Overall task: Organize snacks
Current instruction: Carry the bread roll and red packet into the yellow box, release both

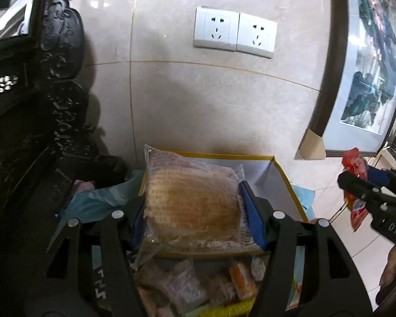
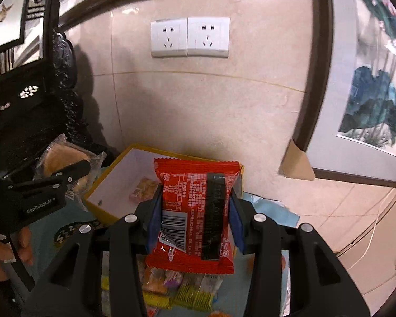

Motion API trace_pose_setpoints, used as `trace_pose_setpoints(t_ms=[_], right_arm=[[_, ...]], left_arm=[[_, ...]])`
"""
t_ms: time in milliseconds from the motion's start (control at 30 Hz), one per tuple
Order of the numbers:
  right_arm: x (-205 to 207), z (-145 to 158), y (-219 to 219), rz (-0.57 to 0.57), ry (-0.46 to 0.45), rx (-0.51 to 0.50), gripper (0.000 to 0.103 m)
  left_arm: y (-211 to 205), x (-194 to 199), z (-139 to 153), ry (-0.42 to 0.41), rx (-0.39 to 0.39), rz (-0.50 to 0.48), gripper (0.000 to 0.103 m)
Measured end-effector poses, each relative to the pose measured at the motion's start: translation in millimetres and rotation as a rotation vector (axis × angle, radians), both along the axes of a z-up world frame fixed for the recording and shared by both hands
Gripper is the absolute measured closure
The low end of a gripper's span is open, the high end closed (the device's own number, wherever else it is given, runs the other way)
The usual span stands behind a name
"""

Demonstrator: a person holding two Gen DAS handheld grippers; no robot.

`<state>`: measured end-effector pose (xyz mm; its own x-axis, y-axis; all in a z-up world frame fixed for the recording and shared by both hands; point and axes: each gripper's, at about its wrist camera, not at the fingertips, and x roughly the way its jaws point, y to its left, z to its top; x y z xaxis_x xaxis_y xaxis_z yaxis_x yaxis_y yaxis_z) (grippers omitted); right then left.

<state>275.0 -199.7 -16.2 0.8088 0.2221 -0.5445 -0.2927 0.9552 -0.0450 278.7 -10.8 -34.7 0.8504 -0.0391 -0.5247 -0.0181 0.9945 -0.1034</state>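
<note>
Right wrist view shows the yellow box (image 2: 103, 206) nearly bare, one small packet (image 2: 142, 189) inside, loose snacks (image 2: 171, 288) waiting below, left gripper (image 1: 192, 206) pinching the bread packet (image 1: 190, 200), right gripper (image 2: 195, 211) clamping the red packet (image 2: 195, 211).

This looks like a room in a home: a wall of glossy beige tiles (image 1: 198, 100) carries a double socket (image 1: 233, 32), and a framed ink painting (image 1: 375, 60) in a dark frame leans on the pale floor (image 2: 330, 206) against it. To the left stands dark carved furniture (image 1: 63, 84) with pearly inlay, the kind kept in a living room. Low down, a yellow-rimmed box (image 2: 113, 185) sits on a blue cloth (image 1: 97, 203) amid a pile of small wrapped snacks (image 2: 182, 285), a household lot and no shop display.
</note>
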Motion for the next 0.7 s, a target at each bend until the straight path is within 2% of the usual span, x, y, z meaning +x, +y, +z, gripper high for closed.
trace_pose_setpoints(t_ms=[167,233,267,333,533,700], right_arm=[[40.0,-21.8,3.1,0.007,-0.001,-0.023,0.058],[59.9,-40.3,10.3,0.008,0.045,-0.080,0.042],[63.9,-47.7,12.5,0.006,0.060,-0.104,0.038],[63.2,-55.9,11.0,0.013,0.077,-0.103,0.038],[38.9,-56.3,-10.9,-0.013,0.121,-0.036,0.038],[-13.6,-51.4,-20.8,0.005,0.116,0.013,0.038]], left_arm=[[1.6,37.3,-25.9,0.043,-0.030,0.037,0.037],[6.6,53.8,-44.9,0.103,-0.043,0.098,0.014],[10.7,58.5,-51.9,0.122,-0.049,0.134,0.012],[16.6,61.5,-60.4,0.153,-0.059,0.158,0.011],[21.0,34.5,-55.5,0.126,0.016,0.116,0.010],[18.0,-21.1,-47.2,0.097,0.044,0.072,0.010]])
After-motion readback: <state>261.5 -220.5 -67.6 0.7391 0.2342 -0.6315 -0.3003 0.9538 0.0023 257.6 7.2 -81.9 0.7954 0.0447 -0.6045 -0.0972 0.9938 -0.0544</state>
